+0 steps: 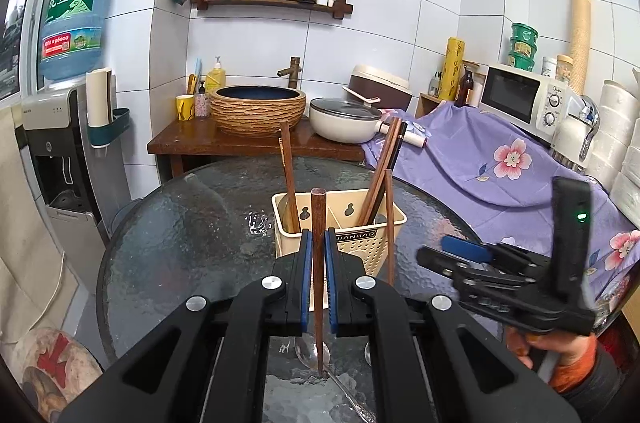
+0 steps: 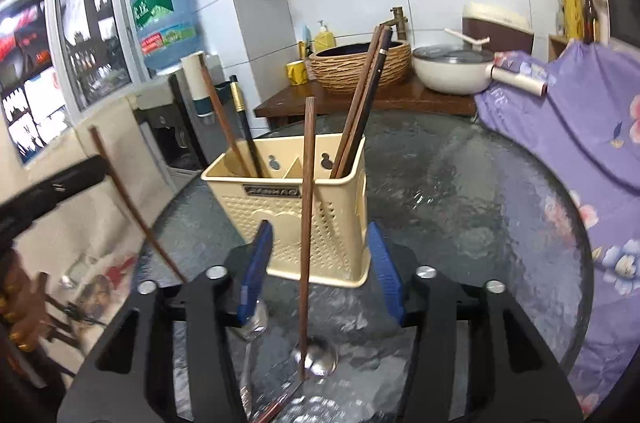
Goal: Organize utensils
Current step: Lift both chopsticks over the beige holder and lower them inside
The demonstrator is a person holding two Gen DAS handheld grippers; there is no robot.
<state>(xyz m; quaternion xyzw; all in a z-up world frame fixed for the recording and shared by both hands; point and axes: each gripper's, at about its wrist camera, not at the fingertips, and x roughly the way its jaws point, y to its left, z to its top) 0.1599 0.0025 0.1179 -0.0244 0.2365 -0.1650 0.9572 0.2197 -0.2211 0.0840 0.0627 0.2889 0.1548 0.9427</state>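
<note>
Left tongs (image 1: 319,263) clamped on upright brown chopstick (image 1: 318,275), near side of cream holder (image 1: 356,243) on glass tabletop (image 1: 180,243). Right tongs (image 2: 318,275) stand apart, second chopstick (image 2: 306,223) loose between pads, untouched, tip by spoon (image 2: 316,359). More chopsticks already in both holder compartments.

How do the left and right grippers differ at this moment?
Jaws: the left gripper is shut, while the right gripper stands open.
Load: the left gripper clamps a brown chopstick. The right gripper grips nothing, and a second chopstick stands between its jaws, untouched.
Shared: both face the cream utensil holder.
</note>
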